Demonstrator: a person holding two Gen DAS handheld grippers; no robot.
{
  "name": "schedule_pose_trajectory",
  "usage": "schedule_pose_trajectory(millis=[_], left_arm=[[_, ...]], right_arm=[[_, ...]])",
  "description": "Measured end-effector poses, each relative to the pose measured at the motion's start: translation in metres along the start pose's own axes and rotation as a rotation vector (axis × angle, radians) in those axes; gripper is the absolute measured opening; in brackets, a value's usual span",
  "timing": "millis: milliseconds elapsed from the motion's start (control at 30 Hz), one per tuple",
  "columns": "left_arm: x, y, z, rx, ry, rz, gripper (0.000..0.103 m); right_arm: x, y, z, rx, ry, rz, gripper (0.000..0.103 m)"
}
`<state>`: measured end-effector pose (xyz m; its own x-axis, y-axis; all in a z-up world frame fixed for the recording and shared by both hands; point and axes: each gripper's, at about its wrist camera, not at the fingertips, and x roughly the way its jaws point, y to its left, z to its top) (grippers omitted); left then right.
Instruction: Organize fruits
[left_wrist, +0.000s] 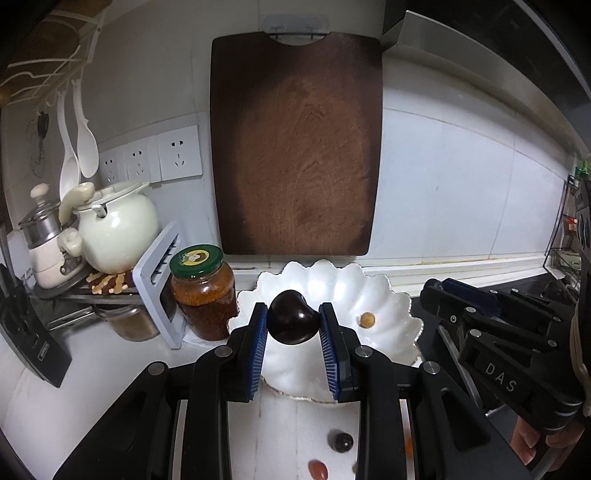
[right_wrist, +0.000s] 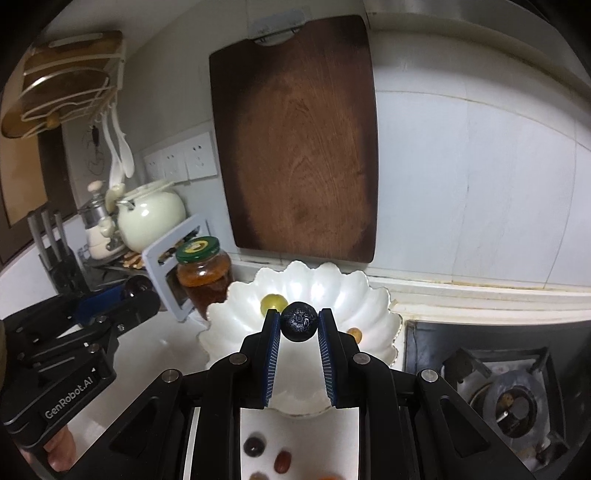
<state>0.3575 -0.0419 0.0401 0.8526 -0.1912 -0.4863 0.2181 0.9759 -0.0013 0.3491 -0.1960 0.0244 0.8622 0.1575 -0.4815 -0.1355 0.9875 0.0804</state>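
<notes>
While both grippers hang over the scalloped white bowl (left_wrist: 384, 295), we hold a dark plum (left_wrist: 293, 317) in the left gripper (left_wrist: 293, 332) and a dark round fruit (right_wrist: 299, 321) in the right gripper (right_wrist: 298, 334). Two small fruits (right_wrist: 273, 302) lie inside; several loose fruits (right_wrist: 255, 446) remain on the near counter, so we judge the task partly done.

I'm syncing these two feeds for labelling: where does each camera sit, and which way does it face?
Left wrist view: on the left gripper, facing the wall over the white scalloped bowl; its blue pads clamp a dark purple plum; the right gripper shows at the right edge.
Right wrist view: on the right gripper, facing the same wall; its pads clamp a dark blueberry; the left gripper shows at the left.
Shared: bowl, brown wooden cutting board, green-lidded glass jar.
</notes>
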Motion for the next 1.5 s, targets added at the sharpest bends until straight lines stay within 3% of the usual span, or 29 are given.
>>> schedule_pose_trajectory(millis=[167,500,967,1500], left_arm=[[0.019,0.002,0.007,-0.005,0.031,-0.01,0.028],[0.071,0.014,0.013,-0.06,0.181,-0.06,0.028],[0.13,0.011,0.011,-0.059,0.313,-0.044,0.028],[0.191,-0.001,-0.012,-0.01,0.466,-0.023,0.028]], right_arm=[[0.018,0.0,0.008,-0.014,0.02,-0.018,0.023],[0.06,-0.009,0.018,0.013,0.099,-0.03,0.023],[0.128,-0.03,0.007,0.116,0.291,-0.005,0.023],[0.169,-0.044,-0.013,0.131,0.425,-0.029,0.023]])
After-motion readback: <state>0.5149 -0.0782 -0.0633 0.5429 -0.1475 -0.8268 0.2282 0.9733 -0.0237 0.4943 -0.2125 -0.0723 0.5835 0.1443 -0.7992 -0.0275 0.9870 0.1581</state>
